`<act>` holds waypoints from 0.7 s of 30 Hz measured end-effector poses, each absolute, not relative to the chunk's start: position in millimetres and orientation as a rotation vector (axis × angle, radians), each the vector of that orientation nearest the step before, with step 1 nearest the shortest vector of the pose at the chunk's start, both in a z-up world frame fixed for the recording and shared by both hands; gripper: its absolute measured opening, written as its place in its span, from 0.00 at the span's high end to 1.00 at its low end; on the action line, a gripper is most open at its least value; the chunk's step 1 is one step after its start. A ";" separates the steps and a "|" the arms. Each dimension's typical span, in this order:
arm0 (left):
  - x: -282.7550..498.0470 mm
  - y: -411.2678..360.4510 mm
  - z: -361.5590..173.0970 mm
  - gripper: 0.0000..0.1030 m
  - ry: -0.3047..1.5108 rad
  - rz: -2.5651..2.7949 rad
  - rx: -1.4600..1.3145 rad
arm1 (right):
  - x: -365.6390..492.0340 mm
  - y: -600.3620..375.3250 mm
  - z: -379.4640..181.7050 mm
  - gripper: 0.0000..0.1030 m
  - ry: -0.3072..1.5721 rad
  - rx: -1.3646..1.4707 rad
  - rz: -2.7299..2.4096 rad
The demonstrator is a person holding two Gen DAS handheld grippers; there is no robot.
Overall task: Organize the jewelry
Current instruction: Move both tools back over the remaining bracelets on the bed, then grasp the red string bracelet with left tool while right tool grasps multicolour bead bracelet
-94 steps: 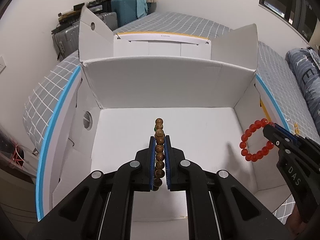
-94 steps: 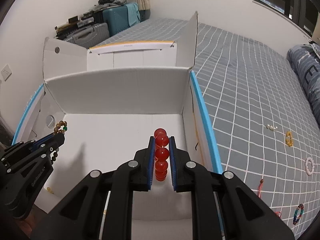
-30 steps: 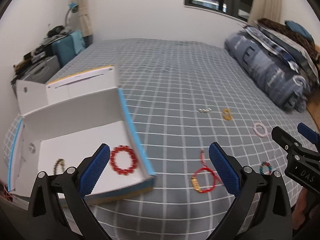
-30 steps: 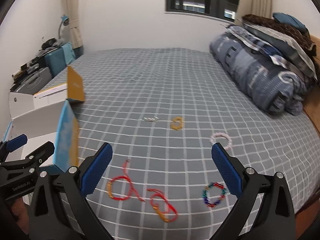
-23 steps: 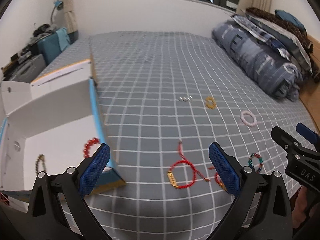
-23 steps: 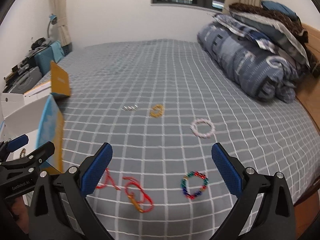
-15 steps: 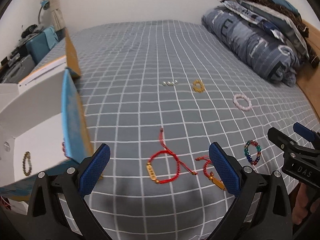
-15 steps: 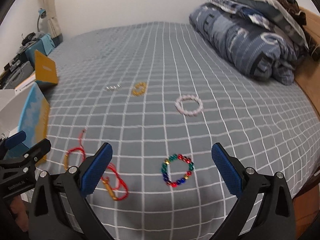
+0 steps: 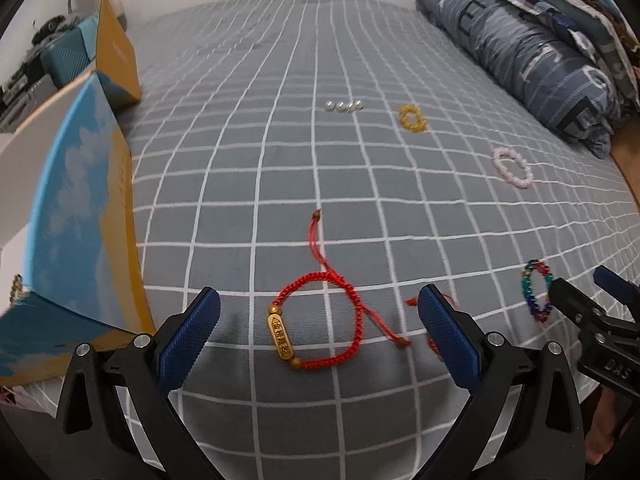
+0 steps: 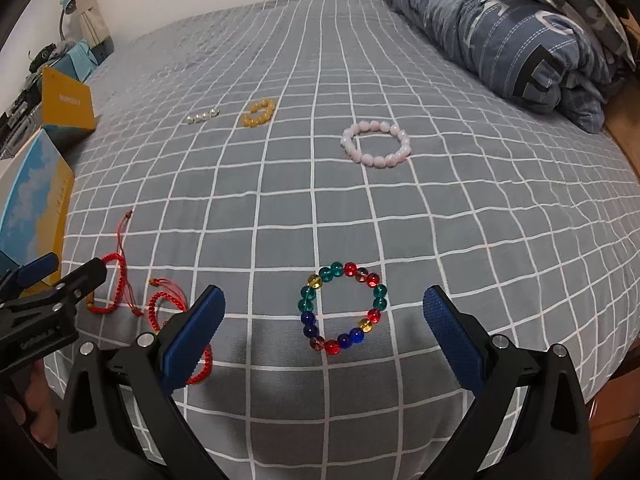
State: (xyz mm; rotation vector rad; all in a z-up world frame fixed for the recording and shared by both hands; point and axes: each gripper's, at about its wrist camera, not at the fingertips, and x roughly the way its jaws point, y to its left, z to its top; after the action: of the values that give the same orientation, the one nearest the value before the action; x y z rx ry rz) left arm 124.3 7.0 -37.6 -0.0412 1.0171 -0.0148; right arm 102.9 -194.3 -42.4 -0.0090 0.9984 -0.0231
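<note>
Hovering low over a grey checked bedspread point(image 9: 280, 128), the left gripper point(image 9: 318, 336) has its blue-padded jaws spread wide and empty, framing a red cord bracelet with a gold tag point(image 9: 320, 320) that lies flat on the cover between them. A second red cord bracelet point(image 10: 172, 312) lies just to the right of the first, partly hidden behind the fingers in both views. The right gripper point(image 10: 324, 332) is likewise wide open and holding nothing, with a multicoloured glass-bead bracelet point(image 10: 344, 308) on the fabric between its fingertips; whether either gripper touches the bedspread cannot be told. Farther up the bed, well apart from both tools, rest a pale pink bead bracelet point(image 10: 376, 143), a small yellow bead bracelet point(image 10: 259, 113) and, just beside it, a short row of pearl-like beads point(image 10: 203, 117). An open cardboard box point(image 9: 76, 216) with a blue-and-yellow printed side sits at the left edge of the bed, a brown bead bracelet point(image 9: 15, 286) just visible inside it. A rolled blue-grey duvet point(image 10: 516, 36) lies along the right side of the bed.
</note>
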 end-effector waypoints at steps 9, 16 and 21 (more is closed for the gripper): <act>135.4 13.9 -62.8 0.06 1.068 0.015 -0.062 | 113.6 -199.2 -60.4 0.08 1.048 0.021 -0.034; 140.6 15.4 -74.5 0.07 1.088 0.024 -0.067 | 122.9 -207.7 -76.0 0.14 1.088 0.058 -0.047; 141.3 17.1 -76.8 0.10 1.098 0.024 -0.076 | 130.0 -213.6 -90.5 0.23 1.130 0.084 -0.056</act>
State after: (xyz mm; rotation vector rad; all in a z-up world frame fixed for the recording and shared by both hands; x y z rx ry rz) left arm 141.3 17.1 -76.8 -0.0758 1.0975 0.0244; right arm 130.0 -213.6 -90.5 0.0844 1.1305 -0.0565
